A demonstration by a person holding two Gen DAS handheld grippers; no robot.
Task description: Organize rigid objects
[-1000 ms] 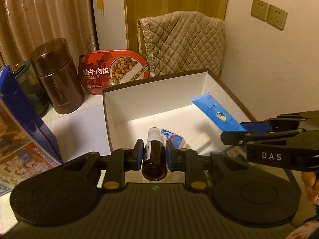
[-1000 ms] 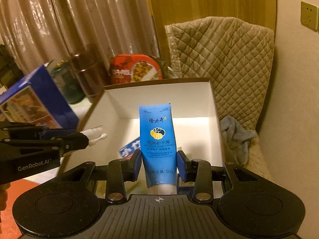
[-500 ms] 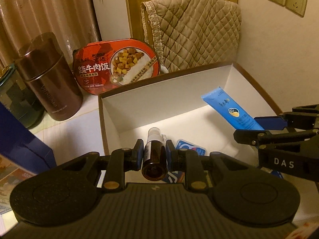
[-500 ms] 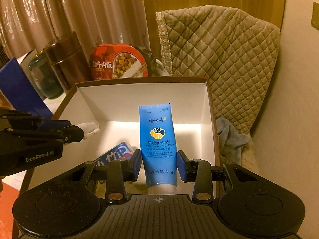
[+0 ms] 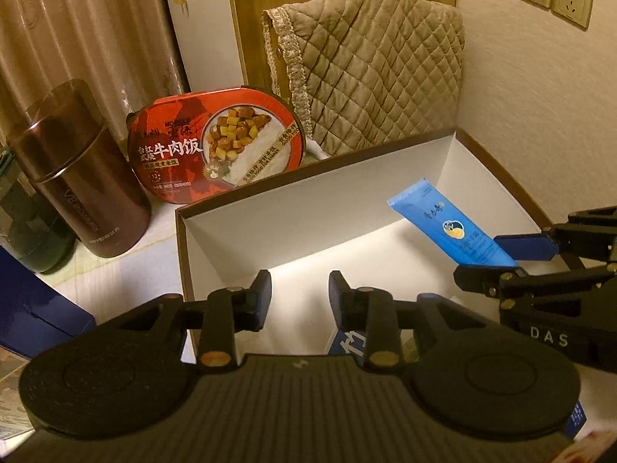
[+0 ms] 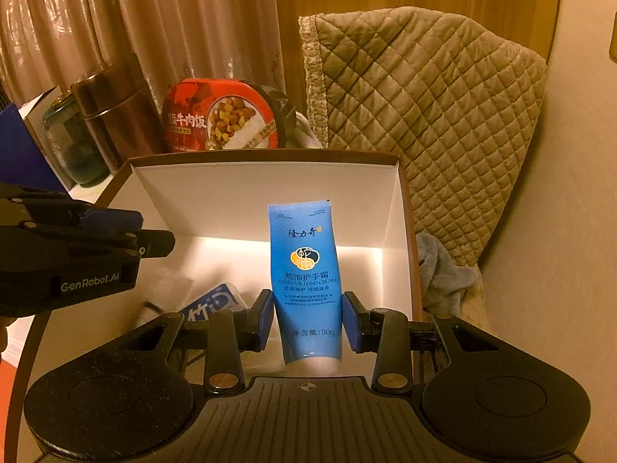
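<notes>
My left gripper (image 5: 300, 297) hangs over the near left part of the white, brown-rimmed box (image 5: 308, 216). Its jaws are opening and nothing is between them. The small brown spray bottle is not clearly in view; in the right wrist view only a blurred pale shape (image 6: 166, 287) shows on the box floor below the left gripper (image 6: 150, 231). My right gripper (image 6: 307, 318) is shut on a blue hand cream tube (image 6: 304, 266), held crimped end forward over the right side of the box (image 6: 266, 189). The left wrist view shows the same tube (image 5: 451, 227) in the right gripper (image 5: 513, 258).
A blue packet (image 6: 214, 303) lies on the box floor. Behind the box stand a red ready-meal bowl (image 5: 216, 146), a brown canister (image 5: 77, 177) and a green jar (image 5: 23, 231). A blue carton (image 5: 31, 308) is at the left, with a quilted cover (image 5: 370, 69) and a wall at the right.
The left jaws have opened and the brown spray bottle is gone from between them. Both grippers have moved forward and lower over the box. The right gripper keeps its hold on the tube.
</notes>
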